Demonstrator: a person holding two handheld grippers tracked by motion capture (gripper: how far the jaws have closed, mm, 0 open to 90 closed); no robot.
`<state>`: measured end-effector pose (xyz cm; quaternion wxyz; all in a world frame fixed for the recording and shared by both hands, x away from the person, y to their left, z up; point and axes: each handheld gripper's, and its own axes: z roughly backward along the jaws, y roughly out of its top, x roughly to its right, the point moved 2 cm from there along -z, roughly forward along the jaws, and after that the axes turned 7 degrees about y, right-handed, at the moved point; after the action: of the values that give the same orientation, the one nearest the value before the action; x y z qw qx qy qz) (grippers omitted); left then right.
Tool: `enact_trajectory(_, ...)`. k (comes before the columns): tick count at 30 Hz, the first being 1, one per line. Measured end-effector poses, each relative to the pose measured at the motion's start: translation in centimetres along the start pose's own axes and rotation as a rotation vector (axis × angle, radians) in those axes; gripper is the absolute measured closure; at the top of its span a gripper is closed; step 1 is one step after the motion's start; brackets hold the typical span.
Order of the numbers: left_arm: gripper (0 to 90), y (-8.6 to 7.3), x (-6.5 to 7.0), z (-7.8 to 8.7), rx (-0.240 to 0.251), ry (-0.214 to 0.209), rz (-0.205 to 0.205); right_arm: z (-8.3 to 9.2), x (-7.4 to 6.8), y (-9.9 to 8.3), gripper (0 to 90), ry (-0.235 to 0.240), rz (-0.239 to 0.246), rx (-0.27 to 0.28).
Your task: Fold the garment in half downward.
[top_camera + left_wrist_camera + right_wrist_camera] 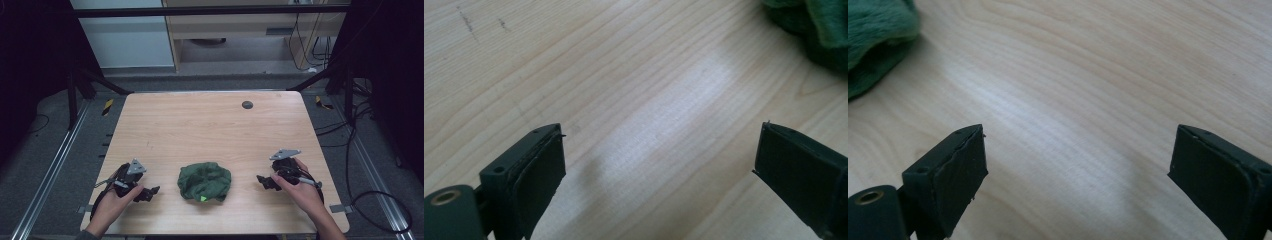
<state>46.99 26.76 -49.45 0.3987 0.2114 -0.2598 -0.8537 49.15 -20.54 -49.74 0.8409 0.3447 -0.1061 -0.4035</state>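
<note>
High view: green cloth (204, 181) bunched on table (210, 125), near front edge, centre. Left gripper (148, 192) at its 9 o'clock, right gripper (262, 181) at 3 o'clock, both clear of it.

Left gripper view: jaws wide apart, nothing between; cloth (819, 27) at 1 o'clock.

Right gripper view: jaws wide apart, empty; cloth (875, 40) at 10 o'clock.

Green cloths: one, a crumpled green cloth (204, 182), lower centre of the frame
Grippers: two, a left gripper (150, 192) at lower left, a right gripper (263, 181) at lower right
Hands: two
Worktops: one worktop (210, 130)
Dark round marks: one dark round mark (247, 104), upper centre of the worktop
</note>
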Motion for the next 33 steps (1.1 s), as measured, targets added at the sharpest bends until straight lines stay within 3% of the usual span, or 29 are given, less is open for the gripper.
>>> enact_trajectory(6,5.5,1.1,-0.6,-1.1,0.003,0.023,0.005,-0.7,1.2,0.4,8.5,-0.035,-0.030,0.019)
enact_trajectory(11,5.7,1.9,-1.5,-2.2,0.034,0.057,0.020,-1.1,2.2,0.9,8.5,-0.068,-0.089,0.062)
enact_trajectory(13,5.7,2.1,-2.0,-2.8,0.052,0.059,0.052,-1.4,2.8,0.9,8.4,-0.082,-0.124,0.076)
enact_trajectory(25,5.7,1.9,-2.9,-4.7,0.051,0.075,0.114,-2.7,4.5,0.4,8.3,-0.165,-0.222,0.087)
enact_trajectory(29,4.6,1.9,-3.0,-5.1,0.074,0.067,0.138,-3.0,4.5,0.4,6.2,-0.194,-0.237,0.116)
enact_trajectory(31,3.5,2.0,-2.9,-5.3,0.081,0.070,0.144,-3.5,4.3,0.3,3.0,-0.218,-0.220,0.128)
enact_trajectory(33,2.5,2.0,-3.0,-5.5,0.092,0.070,0.143,-3.8,4.0,0.6,0.3,-0.237,-0.217,0.110)
